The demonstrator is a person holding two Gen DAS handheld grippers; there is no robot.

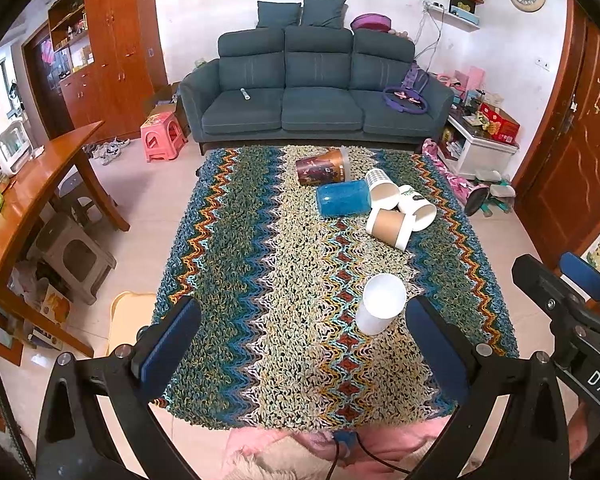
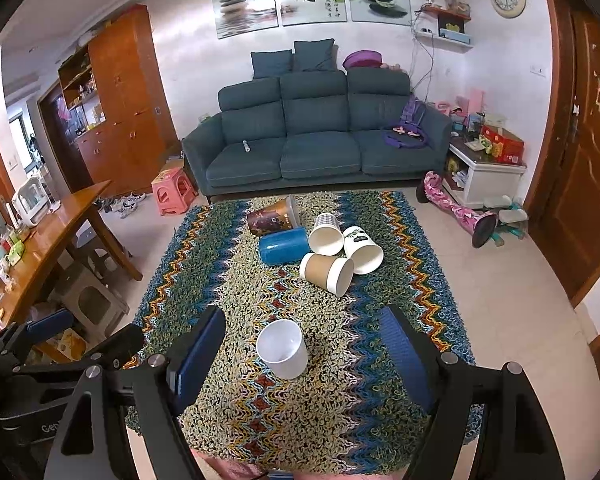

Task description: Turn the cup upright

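A plain white cup (image 1: 380, 304) (image 2: 283, 348) stands upright, mouth up, on the near part of the zigzag knit cloth (image 1: 284, 280) (image 2: 300, 420). My right gripper (image 2: 300, 356) is open, its blue pads on either side of this cup without touching it. My left gripper (image 1: 302, 344) is open and empty, with the cup just ahead of its right finger. Farther back lie several tipped cups: a dark printed cup (image 1: 324, 168) (image 2: 274, 216), a blue cup (image 1: 343, 199) (image 2: 284, 245), a kraft cup (image 1: 392, 226) (image 2: 327, 272) and two white paper cups (image 1: 382, 189) (image 2: 362, 250).
The cloth covers a low table whose edges drop to a tiled floor. A wooden table (image 1: 40, 184) (image 2: 52, 232) with stools under it stands left. A blue sofa (image 1: 316, 96) (image 2: 316, 140) is behind, a white cabinet (image 1: 480, 148) at the right.
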